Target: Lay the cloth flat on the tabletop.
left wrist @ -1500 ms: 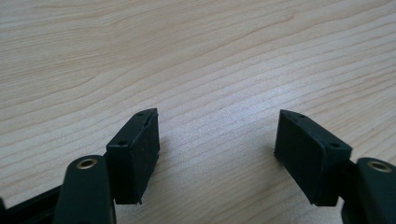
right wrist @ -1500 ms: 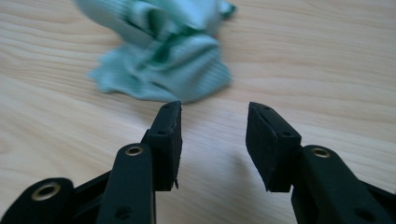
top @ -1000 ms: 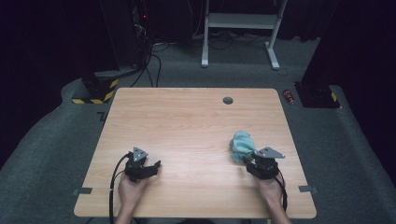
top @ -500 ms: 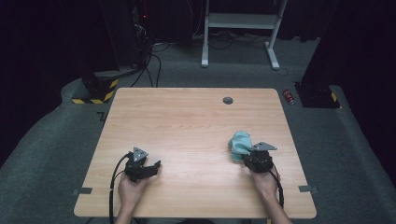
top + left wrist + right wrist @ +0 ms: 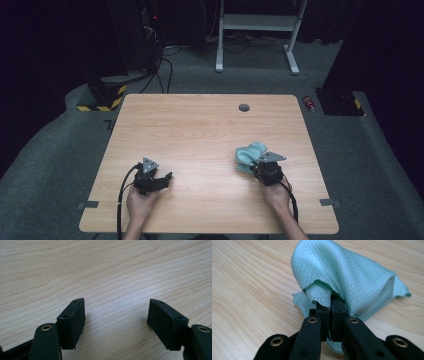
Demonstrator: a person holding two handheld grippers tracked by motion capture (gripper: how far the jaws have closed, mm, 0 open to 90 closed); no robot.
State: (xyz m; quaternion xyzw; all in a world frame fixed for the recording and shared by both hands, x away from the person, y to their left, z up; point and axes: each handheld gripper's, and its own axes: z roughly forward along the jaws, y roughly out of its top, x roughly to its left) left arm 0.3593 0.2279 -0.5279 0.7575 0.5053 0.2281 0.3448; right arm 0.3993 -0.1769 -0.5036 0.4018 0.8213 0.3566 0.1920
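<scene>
I see one table (image 5: 200,130), bare wood across its far half and middle, with wide room toward every edge. One cloth (image 5: 248,155), mint green and bunched, lies right of the table's centre, near its right edge; I can't read a long axis. My right gripper (image 5: 330,305) is pinched tight on its fold. My left gripper (image 5: 116,315), left of centre, stands wide over bare wood.
</scene>
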